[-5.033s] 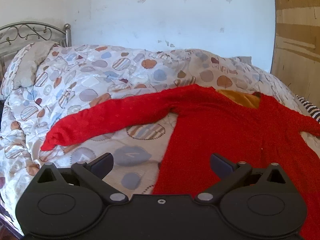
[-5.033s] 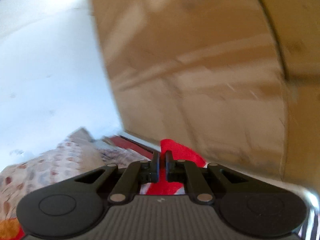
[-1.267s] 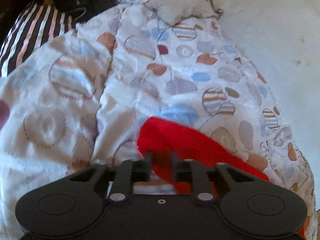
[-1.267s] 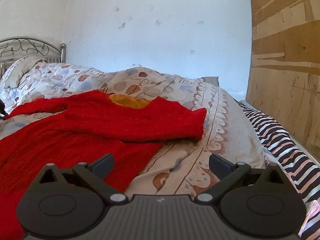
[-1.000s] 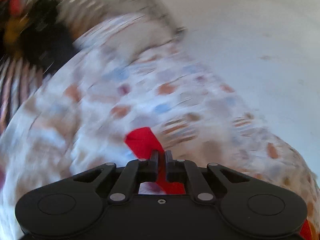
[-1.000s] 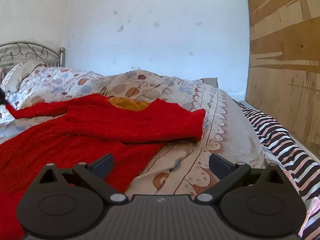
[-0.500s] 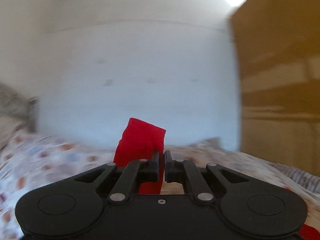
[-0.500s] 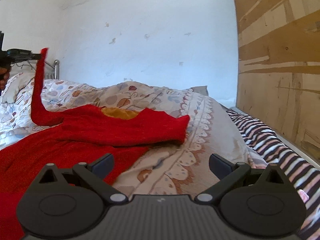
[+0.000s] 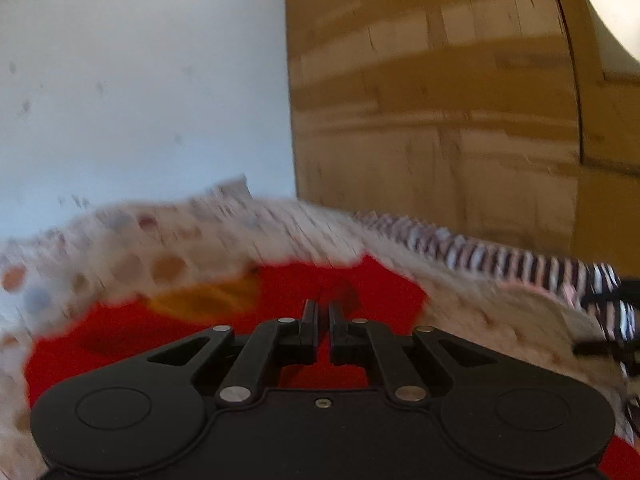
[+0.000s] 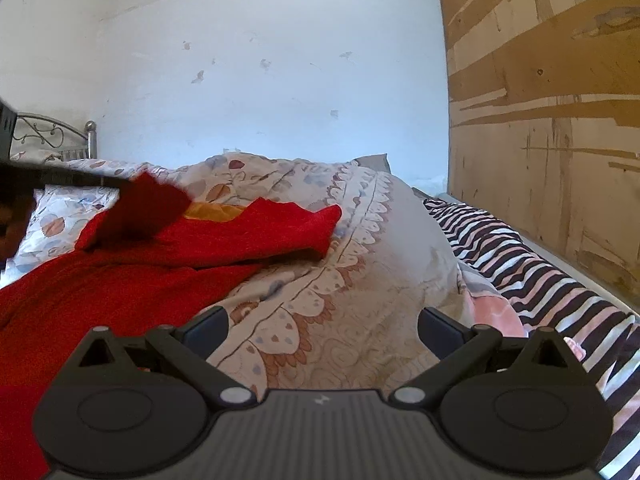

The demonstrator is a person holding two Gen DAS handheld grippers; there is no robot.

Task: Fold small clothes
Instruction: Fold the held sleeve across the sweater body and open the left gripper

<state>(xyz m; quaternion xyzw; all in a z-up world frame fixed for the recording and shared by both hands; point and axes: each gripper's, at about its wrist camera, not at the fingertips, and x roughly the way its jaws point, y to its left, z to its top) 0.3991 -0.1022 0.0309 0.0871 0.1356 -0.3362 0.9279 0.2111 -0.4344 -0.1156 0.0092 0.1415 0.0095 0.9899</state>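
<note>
A red sweater [image 10: 132, 280] with a mustard inner collar [image 10: 216, 212] lies spread on the patterned quilt [image 10: 340, 280]. Its right sleeve [image 10: 296, 228] is folded in across the chest. My left gripper [image 9: 322, 320] is shut on the red left sleeve and holds it over the sweater's chest [image 9: 376, 292]; that view is blurred by motion. In the right wrist view the left gripper [image 10: 80, 178] shows at the far left with the sleeve end [image 10: 148, 208] hanging from it. My right gripper [image 10: 322, 326] is open and empty, low over the quilt beside the sweater.
A striped black, white and pink sheet [image 10: 532, 264] runs along the bed's right side beneath a wooden panel wall [image 10: 540, 120]. A metal headboard [image 10: 52, 136] and a white wall [image 10: 260, 80] stand at the far end.
My left gripper has swung the red sleeve from high in the air down and rightward over the sweater's chest. My right gripper has stayed open and almost still.
</note>
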